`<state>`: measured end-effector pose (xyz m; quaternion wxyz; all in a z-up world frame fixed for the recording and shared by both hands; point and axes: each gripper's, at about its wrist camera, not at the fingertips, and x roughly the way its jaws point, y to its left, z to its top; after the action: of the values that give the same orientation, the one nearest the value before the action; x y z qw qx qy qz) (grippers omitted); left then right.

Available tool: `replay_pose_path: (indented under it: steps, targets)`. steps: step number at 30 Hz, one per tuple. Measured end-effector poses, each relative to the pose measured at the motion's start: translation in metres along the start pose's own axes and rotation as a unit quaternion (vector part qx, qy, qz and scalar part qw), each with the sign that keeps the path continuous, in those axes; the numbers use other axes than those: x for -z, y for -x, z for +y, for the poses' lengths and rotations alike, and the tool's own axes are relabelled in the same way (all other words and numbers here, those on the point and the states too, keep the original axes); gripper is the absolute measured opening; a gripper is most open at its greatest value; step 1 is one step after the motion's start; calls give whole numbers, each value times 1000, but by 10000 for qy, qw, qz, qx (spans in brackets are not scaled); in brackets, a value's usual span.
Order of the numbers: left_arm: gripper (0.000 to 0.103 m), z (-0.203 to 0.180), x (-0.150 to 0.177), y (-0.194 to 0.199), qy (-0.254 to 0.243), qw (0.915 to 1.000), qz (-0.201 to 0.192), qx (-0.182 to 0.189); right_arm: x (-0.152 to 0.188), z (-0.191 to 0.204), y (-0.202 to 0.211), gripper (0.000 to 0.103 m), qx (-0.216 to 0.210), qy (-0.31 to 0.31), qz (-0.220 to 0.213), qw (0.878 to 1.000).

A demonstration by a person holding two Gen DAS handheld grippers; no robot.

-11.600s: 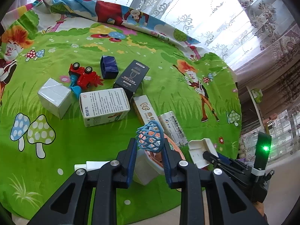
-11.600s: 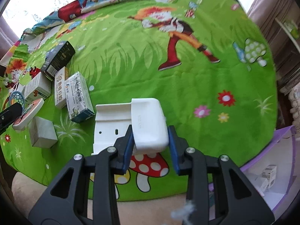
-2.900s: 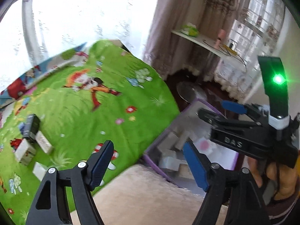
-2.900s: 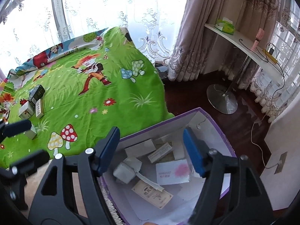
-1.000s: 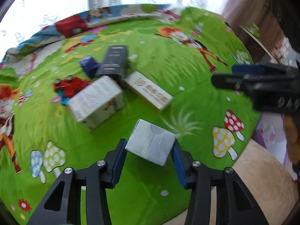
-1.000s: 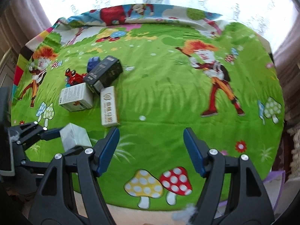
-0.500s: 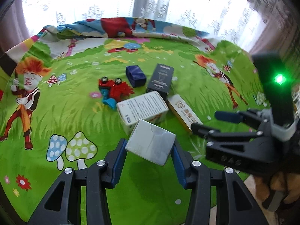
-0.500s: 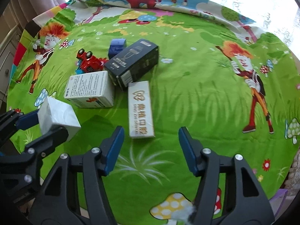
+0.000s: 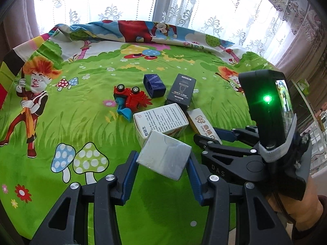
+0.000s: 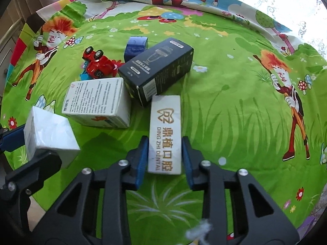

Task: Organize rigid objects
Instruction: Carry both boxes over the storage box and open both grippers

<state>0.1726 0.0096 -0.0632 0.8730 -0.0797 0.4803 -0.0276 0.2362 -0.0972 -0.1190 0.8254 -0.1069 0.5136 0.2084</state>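
The left gripper [image 9: 162, 170] is squeezing a small grey box [image 9: 164, 160] and holding it up off the bed [image 9: 85, 126]. The right gripper [image 10: 164, 159] is sitting around the near end of a long white dental box [image 10: 165, 132]. Its pads look like they are touching the sides, but I cannot tell if it is squeezing yet. That box is lying flat on the bed, just right of a white box with writing [image 10: 98, 104] and near a black box [image 10: 157, 69].

The grey box is tilting in the grip, so it could slip and fall. The dental box is being held only at one end, so its far end could droop or bump the black box when it is going up.

The bed is wearing a soft green cartoon sheet with mushrooms. A red toy car [image 9: 130, 99] and a blue box [image 9: 154, 85] are lying farther away. Lacy curtains [image 9: 122, 2] are hanging at the bright window behind.
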Motion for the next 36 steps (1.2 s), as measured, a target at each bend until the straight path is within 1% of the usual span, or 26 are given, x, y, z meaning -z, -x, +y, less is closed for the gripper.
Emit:
replay_pose_path:
  steps: [7, 12, 15, 22, 28, 32, 36]
  targets:
    - [48, -2, 0, 4, 0, 10000, -38, -15, 5, -7, 15, 34, -84, -250, -131, 9996]
    - [48, -6, 1, 9, -4, 10000, -97, 14, 13, -14, 37, 34, -42, -442, -300, 9986]
    - [48, -9, 2, 13, -21, 9999, -126, 22, 18, -15, 48, 34, 38, -444, -386, 9983]
    - [48, -19, 4, 24, -107, 9998, -184, 23, 30, -21, 65, 34, 29, -567, -448, 9974]
    - [48, -31, 5, 33, -216, 9995, -226, 36, 39, -25, 88, 34, 170, -585, -630, 9962]
    - [48, -43, 7, 41, -341, 9990, -272, 74, 48, -28, 102, 34, 111, -660, -707, 9953]
    - [48, -56, 9, 48, -486, 9983, -305, 129, 58, -32, 116, 34, 191, -724, -774, 9942]
